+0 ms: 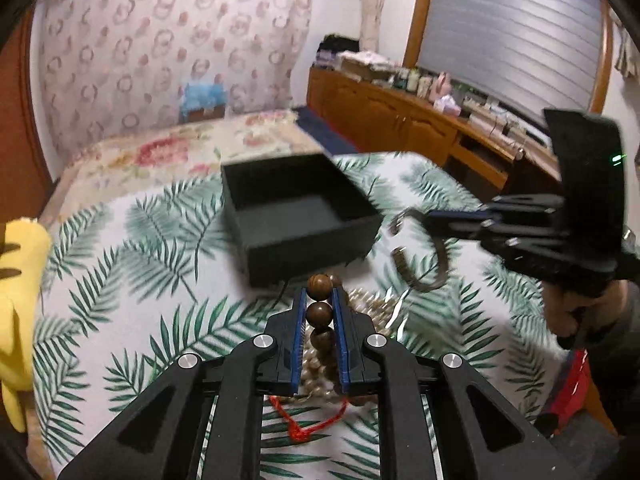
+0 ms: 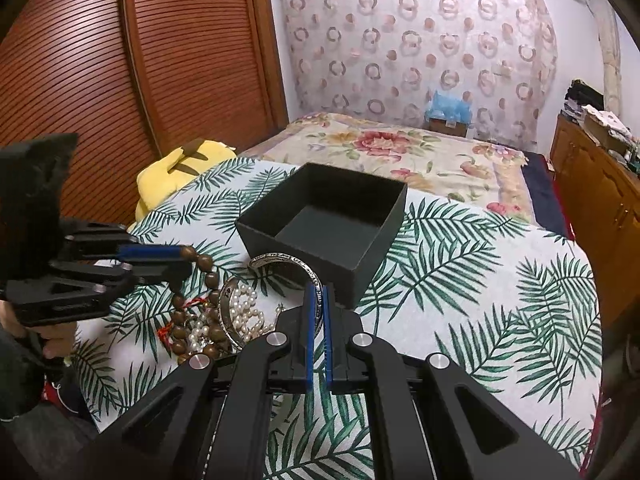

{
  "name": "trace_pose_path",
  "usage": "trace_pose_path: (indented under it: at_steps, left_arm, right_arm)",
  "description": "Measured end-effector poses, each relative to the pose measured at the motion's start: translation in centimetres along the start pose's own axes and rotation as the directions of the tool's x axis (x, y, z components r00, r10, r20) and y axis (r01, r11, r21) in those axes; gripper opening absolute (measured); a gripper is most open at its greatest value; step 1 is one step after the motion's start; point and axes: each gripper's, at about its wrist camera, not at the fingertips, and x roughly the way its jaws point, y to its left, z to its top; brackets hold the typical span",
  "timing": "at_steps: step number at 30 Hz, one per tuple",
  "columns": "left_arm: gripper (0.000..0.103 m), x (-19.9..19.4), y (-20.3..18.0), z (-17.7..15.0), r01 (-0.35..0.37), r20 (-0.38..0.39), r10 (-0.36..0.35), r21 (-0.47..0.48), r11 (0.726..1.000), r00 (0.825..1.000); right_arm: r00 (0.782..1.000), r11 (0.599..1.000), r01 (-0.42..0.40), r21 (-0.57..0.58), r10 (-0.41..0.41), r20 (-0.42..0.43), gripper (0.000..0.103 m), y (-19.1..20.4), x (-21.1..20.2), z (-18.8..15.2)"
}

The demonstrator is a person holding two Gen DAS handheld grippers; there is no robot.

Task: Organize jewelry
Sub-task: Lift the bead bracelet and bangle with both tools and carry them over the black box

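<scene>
**Jewelry: two pieces gripped, box empty**

Jewelry status: the open square black box (image 2: 324,220) holds nothing visible; its matte floor is bare. Nothing is sorted yet, as far as both views show.

Left tongs (image 1: 321,300): narrow, pads pressing on the string of round brown wooden beads (image 1: 319,312). The strand hangs from the tips down to the pile directly below them. Beads look smooth and hard; a red knotted cord (image 1: 304,432) trails from the strand.

Right tongs (image 2: 319,304): nearly closed, clamped on the open-ended engraved silver metal bangle (image 2: 280,261). Rigid C-shape with a patterned outer face; it curves forward and left of the tips, and seems to be off the cloth.

Left of the right tongs, on the palm-leaf print cloth (image 2: 460,280): a heap of small glossy white pearls (image 2: 244,312) tangled with the rest of the wooden beads.

Box sits just ahead of both tongs, walls straight, rim sharp.

Judgement: early stage. Remaining: bangle and beads into the box, then the pearls. The bead strand is limp and may drag pearls with it.
</scene>
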Motion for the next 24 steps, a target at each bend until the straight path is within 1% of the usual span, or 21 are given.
trace_pose_path:
  at_steps: [5,12,18,22,24]
  left_arm:
    - [0.012,-1.2,-0.3,1.9,-0.007,0.052,0.007,0.000,1.000,0.999]
    - [0.012,-2.4,0.5,4.4,-0.036,0.108,0.037,-0.003,0.999,0.993]
    - [0.012,-2.3,1.4,6.5,-0.073,0.135,0.071,0.008,0.997,0.988]
    - [0.012,-1.5,2.0,7.5,-0.085,0.134,0.085,0.000,0.996,0.987]
    - [0.012,-0.8,2.4,7.9,-0.091,0.128,0.091,-0.002,0.996,0.988]
  right_arm:
    - [1.000,1.000,0.015,-0.006,-0.015,0.014,0.004,-0.5,0.0,1.2]
    - [0.998,0.998,0.060,-0.023,-0.059,0.020,0.004,-1.4,1.8,3.6]
    - [0.996,0.995,0.095,-0.043,-0.095,0.003,0.004,-1.9,4.6,5.6]
    - [0.993,0.989,0.116,-0.090,-0.118,-0.022,0.005,-1.4,6.8,5.9]
    - [0.992,0.987,0.112,-0.111,-0.118,-0.047,0.005,-1.1,8.0,5.8]
